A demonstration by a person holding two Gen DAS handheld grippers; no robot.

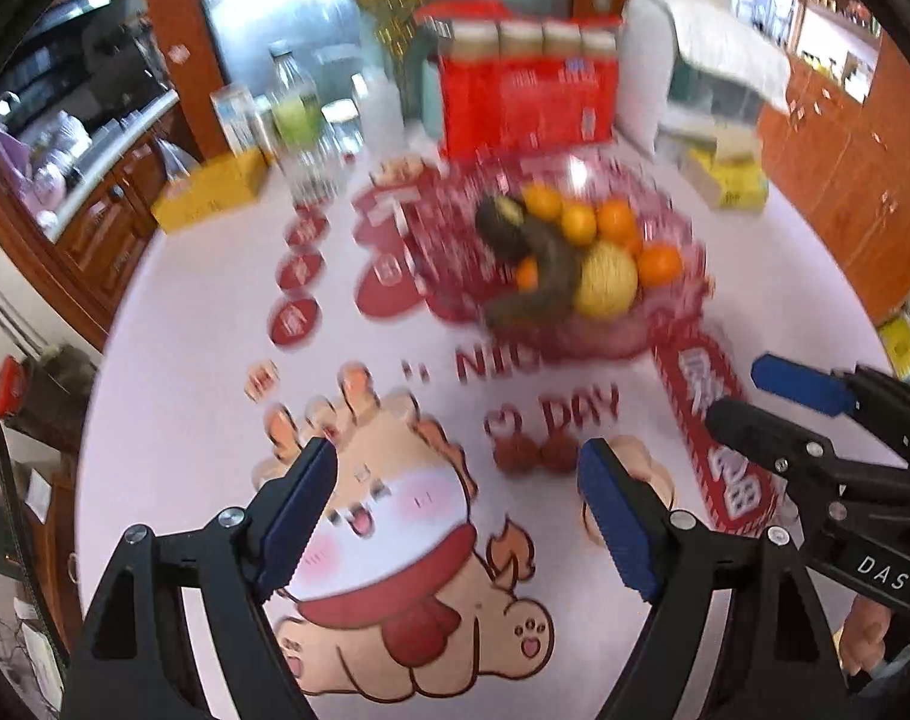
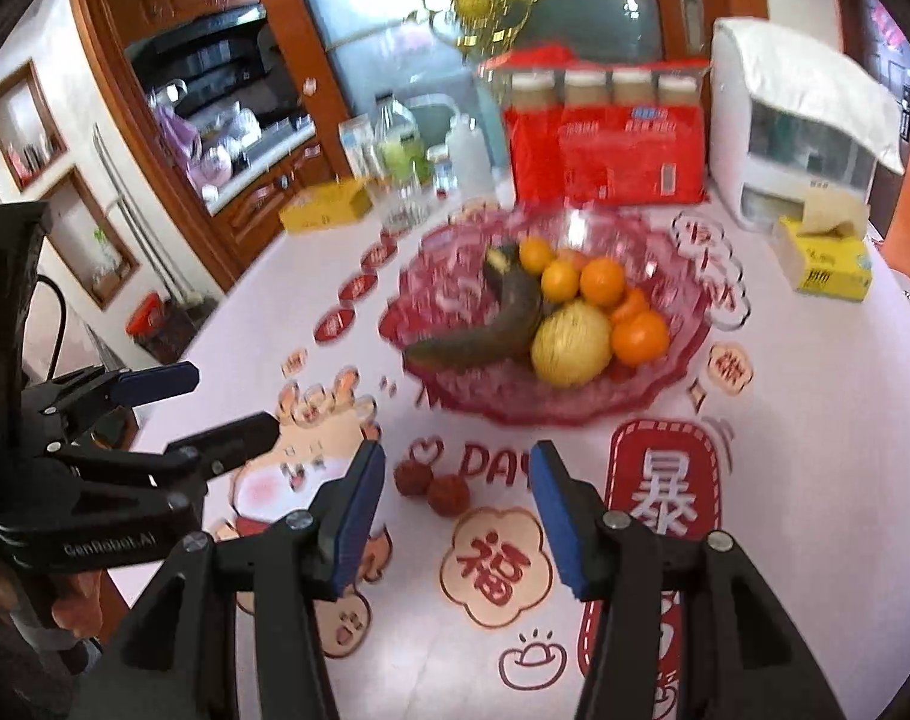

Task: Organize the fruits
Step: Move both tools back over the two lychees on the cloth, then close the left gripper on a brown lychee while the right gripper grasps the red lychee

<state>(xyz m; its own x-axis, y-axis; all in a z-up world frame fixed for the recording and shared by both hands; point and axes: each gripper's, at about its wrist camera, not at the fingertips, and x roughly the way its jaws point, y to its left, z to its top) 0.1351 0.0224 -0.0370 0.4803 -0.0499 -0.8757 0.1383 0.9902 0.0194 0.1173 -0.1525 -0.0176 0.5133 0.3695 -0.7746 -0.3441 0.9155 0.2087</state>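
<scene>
Kitchen/dining rm w/ wood cabinets behind; the desk [image 2: 815,420] wears a white cloth printed w/ red festive cartoons. Far side holds a red drink pack [image 2: 611,138], bottles, a yellow tissue box [image 2: 827,264] and a white appliance.

Mid-desk sits a red glass bowl [image 2: 683,348], already loaded: oranges [image 2: 638,336], a pale yellow round fruit [image 2: 569,342], a darkened banana [image 2: 491,324]. Two small reddish bumpy fruits [image 2: 431,486], prob. lychees, lie loose on the cloth, touching or nearly so, near side of the bowl.

Left claw [image 1: 458,516]: jaws spread wide, nothing held, hovering above the cloth w/ the small fruits just ahead between the finger lines. Right claw [image 2: 458,510]: also spread, empty, the two fruits just ahead of its left pad.

Judgement: the two loose fruits are prob. what's left to bowl. They look light, small, round, so apt to roll if nudged; rough skin should give the pads decent grip, but the flesh is prob. soft, so squeeze gently. Best hold: across the widest part, one at a time, pads coming down either side, approaching the outer fruit so the neighbour isn't knocked. Bowl is glass, so lower the fruit in, don't drop.
</scene>
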